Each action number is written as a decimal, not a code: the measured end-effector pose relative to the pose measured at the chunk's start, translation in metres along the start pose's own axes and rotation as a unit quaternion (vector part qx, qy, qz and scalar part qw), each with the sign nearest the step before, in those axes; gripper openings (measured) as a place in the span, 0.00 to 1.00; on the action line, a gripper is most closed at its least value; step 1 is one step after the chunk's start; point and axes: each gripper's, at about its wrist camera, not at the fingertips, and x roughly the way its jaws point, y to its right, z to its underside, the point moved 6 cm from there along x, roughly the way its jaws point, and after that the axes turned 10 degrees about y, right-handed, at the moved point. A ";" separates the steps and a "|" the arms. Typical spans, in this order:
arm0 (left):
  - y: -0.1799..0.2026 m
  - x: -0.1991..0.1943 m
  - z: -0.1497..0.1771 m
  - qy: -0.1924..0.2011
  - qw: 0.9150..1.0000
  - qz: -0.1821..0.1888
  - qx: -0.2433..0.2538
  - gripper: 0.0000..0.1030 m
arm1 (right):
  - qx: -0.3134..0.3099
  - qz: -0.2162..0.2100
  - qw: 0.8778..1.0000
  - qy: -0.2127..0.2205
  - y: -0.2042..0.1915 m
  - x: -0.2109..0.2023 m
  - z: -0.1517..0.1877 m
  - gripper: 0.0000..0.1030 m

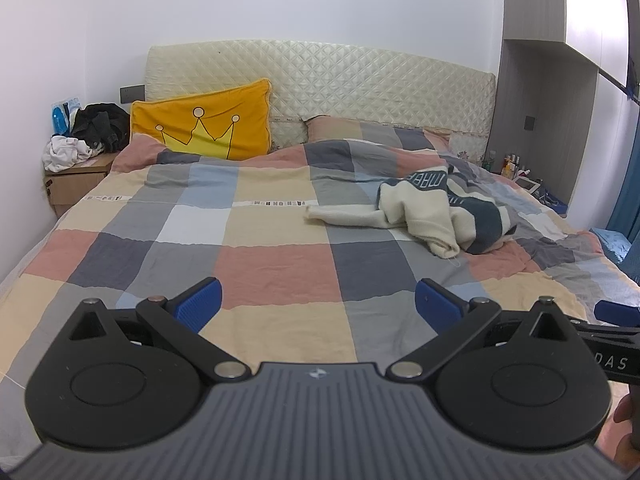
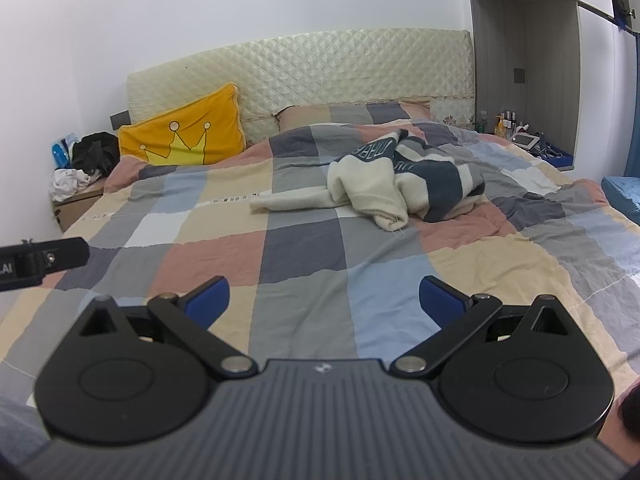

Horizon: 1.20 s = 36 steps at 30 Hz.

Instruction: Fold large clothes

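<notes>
On the far right part of the checked quilt lies the cream and dark blue sweater, crumpled in a heap with one cream sleeve stretched out flat to the left. Both grippers hang over the near end of the bed, well apart from the garment. The left gripper has its blue-padded jaws spread wide with nothing between them, and the right gripper stands the same way, jaws apart and empty. Seen from the left wrist camera, a blue pad and black arm of the right gripper show at the right edge. At the far side, a yellow cushion with a crown drawing leans against the quilted cream headboard. Dark and white clothes are piled on a bedside cabinet at the far left.
</notes>
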 end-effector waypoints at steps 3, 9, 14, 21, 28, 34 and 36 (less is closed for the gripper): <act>0.001 0.000 0.000 -0.001 1.000 0.000 0.001 1.00 | 0.002 0.000 1.000 -0.001 0.002 0.000 0.000 1.00; -0.001 0.002 0.000 -0.001 1.000 0.004 -0.001 1.00 | 0.001 0.006 1.000 0.001 0.002 0.000 0.001 1.00; -0.004 0.001 0.001 -0.004 1.000 0.007 -0.004 1.00 | 0.002 0.008 1.000 -0.004 0.002 0.000 0.003 1.00; -0.006 0.002 0.005 -0.008 1.000 0.018 -0.005 1.00 | 0.003 0.016 1.000 -0.008 0.001 0.000 0.003 1.00; -0.005 0.005 0.006 -0.009 1.000 0.023 -0.004 1.00 | 0.008 0.025 1.000 -0.006 0.004 -0.002 0.000 1.00; 0.001 0.008 0.008 -0.012 0.999 0.031 -0.001 1.00 | 0.009 0.030 0.999 -0.008 0.006 -0.002 0.003 1.00; 0.003 0.009 0.008 -0.012 0.999 0.033 0.000 1.00 | 0.011 0.029 0.999 -0.009 0.006 -0.001 0.004 1.00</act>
